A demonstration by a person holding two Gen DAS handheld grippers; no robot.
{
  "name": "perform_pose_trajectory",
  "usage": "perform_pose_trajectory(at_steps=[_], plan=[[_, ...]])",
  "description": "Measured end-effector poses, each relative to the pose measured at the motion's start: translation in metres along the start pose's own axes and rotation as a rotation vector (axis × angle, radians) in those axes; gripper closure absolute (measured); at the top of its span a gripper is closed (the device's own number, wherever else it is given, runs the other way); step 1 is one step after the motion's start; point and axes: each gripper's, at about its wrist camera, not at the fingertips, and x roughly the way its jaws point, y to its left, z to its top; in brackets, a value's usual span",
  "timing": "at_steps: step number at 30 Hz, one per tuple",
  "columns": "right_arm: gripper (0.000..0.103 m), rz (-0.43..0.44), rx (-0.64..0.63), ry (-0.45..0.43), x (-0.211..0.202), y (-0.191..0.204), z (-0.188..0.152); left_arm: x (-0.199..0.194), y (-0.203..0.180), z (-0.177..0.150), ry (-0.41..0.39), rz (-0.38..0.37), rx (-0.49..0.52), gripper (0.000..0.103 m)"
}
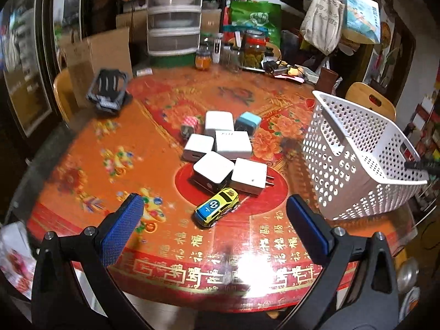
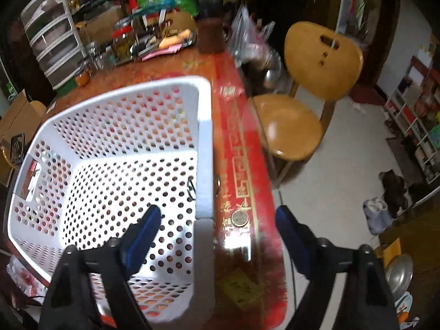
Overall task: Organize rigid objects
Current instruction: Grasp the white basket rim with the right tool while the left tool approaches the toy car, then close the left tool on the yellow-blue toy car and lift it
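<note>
Several white plug adapters (image 1: 220,162) lie clustered mid-table, with a light blue one (image 1: 247,122) and a pink checked one (image 1: 189,125) behind them. A yellow and blue toy car (image 1: 217,210) sits in front of the cluster. My left gripper (image 1: 214,203) hovers open just above the car, holding nothing. The white perforated basket (image 1: 357,148) stands at the right, and it is empty in the right wrist view. My right gripper (image 2: 219,211) is open astride the basket's right wall (image 2: 205,165). One finger is inside and the other outside, and neither pad presses on the wall.
A coin (image 2: 239,218) lies on the red tablecloth beside the basket, close to the table edge (image 2: 275,192). A black folding stand (image 1: 107,90) sits far left. Jars, a drawer unit (image 1: 173,16) and clutter line the back. A wooden chair (image 2: 302,104) stands to the right.
</note>
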Motion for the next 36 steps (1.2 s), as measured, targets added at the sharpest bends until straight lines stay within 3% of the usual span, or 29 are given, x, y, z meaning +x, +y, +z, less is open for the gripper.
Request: perform_pose_trajectory(at_steps=[5, 10, 13, 22, 30, 34, 36], plan=[[0.033, 0.015, -0.001, 0.066, 0.02, 0.003, -0.004, 0.021, 0.006, -0.005, 0.014, 0.015, -0.011, 0.001], [0.059, 0.02, 0.032, 0.08, 0.026, 0.002, -0.008, 0.044, 0.007, -0.013, 0.056, 0.048, 0.019, 0.001], [0.067, 0.004, 0.032, 0.077, 0.025, 0.004, -0.008, 0.051, 0.006, -0.019, 0.077, 0.055, 0.044, 0.001], [0.071, -0.099, 0.007, 0.066, 0.022, 0.015, -0.008, 0.069, 0.001, -0.031, 0.131, 0.094, 0.125, 0.001], [0.073, -0.123, -0.005, 0.071, 0.022, 0.019, -0.009, 0.094, 0.003, -0.033, 0.168, 0.067, 0.143, 0.001], [0.073, -0.123, -0.008, 0.075, 0.022, 0.02, -0.009, 0.108, 0.0, -0.03, 0.187, 0.057, 0.158, 0.016], [0.073, -0.122, -0.009, 0.075, 0.022, 0.02, -0.009, 0.111, -0.004, -0.028, 0.181, 0.045, 0.167, 0.017]])
